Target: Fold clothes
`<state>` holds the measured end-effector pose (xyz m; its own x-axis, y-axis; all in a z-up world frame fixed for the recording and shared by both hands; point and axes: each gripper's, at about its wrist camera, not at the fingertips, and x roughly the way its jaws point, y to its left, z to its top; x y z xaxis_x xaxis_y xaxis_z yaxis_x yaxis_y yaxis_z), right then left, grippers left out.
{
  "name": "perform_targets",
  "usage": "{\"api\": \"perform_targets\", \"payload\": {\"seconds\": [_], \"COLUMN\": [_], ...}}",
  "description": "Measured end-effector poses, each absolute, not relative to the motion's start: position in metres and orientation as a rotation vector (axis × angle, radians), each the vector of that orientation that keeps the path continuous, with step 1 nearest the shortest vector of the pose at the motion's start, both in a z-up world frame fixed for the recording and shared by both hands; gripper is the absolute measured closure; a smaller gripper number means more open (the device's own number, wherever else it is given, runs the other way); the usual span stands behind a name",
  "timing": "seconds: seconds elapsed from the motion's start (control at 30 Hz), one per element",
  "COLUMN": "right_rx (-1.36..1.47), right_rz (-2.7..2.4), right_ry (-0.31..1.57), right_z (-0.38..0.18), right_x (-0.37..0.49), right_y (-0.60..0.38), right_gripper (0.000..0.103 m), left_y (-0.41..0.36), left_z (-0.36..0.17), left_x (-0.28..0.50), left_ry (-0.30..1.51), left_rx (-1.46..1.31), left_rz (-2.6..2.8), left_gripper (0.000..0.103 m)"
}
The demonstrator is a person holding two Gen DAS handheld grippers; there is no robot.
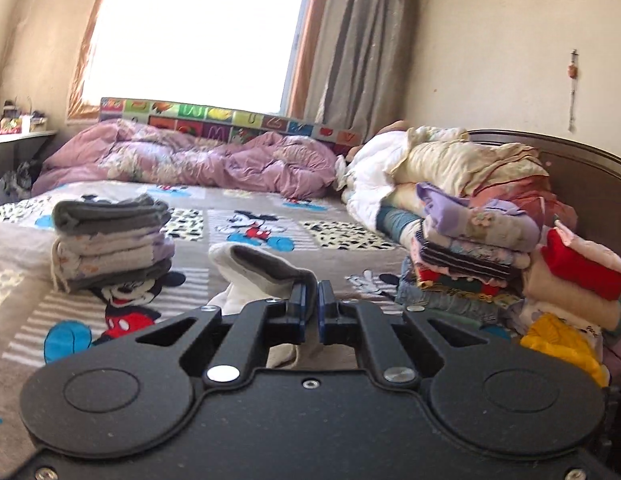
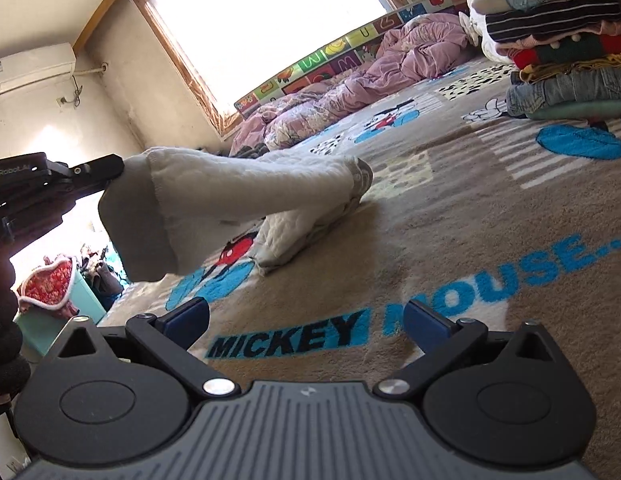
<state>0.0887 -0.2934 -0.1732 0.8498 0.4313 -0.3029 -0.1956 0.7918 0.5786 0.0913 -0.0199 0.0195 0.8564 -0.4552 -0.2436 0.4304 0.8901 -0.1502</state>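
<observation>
Bed with a grey-brown Mickey Mouse print blanket (image 2: 450, 216) under a bright window (image 1: 198, 32), crumpled pink quilt (image 1: 190, 156) at 12 o'clock, small stack of folded grey and white clothes (image 1: 110, 240) at 10 o'clock, tall multicoloured pile of folded clothes (image 1: 470, 256) at 3 o'clock. White quilted garment with grey cuff (image 2: 238, 200) is pinched at the cuff by the left tool (image 1: 311, 300), fingers pressed together on it; its long axis runs from the raised cuff at 9 o'clock down to the blanket toward 2 o'clock in the right wrist view. Only the right wrist view shows the right tool (image 2: 306, 320) spread wide, holding nothing, over the blanket, plus a white wall air conditioner (image 2: 30, 72) at 10 o'clock.
</observation>
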Motion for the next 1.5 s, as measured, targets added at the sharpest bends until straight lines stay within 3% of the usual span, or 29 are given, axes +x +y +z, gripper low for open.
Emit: {"api": "perform_targets", "payload": {"seconds": [0.17,0.43,0.63,0.8,0.87,0.93,1.0,1.3,1.5], "right_rx": [0.765,0.881,0.833,0.656,0.537,0.413,0.293,-0.187,-0.304], "right_rz": [0.285,0.187,0.159,0.24,0.291,0.337,0.369,0.416,0.376], "right_ry": [0.334,0.274,0.29,0.301,0.317,0.339,0.358,0.415,0.46], "right_z": [-0.17,-0.174,-0.176,-0.163,-0.157,-0.154,-0.153,-0.168,-0.187], "right_x": [0.076,0.053,0.044,0.034,0.029,0.026,0.022,0.004,0.007], "right_y": [-0.341,-0.399,-0.411,-0.381,-0.357,-0.33,-0.303,-0.205,-0.188], "right_gripper": [0.0,0.0,0.0,0.002,0.011,0.019,0.02,0.018,0.016], "left_y": [-0.051,-0.109,-0.094,-0.055,-0.043,-0.034,-0.022,0.0,0.013], "left_z": [0.034,-0.037,-0.052,-0.043,-0.047,-0.054,-0.059,-0.076,-0.089], "left_x": [0.058,0.029,0.023,0.042,0.053,0.063,0.075,0.151,0.199], "left_ry": [0.239,0.426,0.48,0.481,0.504,0.519,0.537,0.577,0.592], "left_rx": [0.031,0.163,0.065,-0.106,-0.151,-0.195,-0.224,-0.321,-0.432], "left_rz": [-0.649,-0.835,-0.875,-0.762,-0.701,-0.638,-0.579,-0.441,-0.46], "left_gripper": [0.101,0.103,0.101,0.094,0.084,0.062,0.053,0.052,0.052]}}
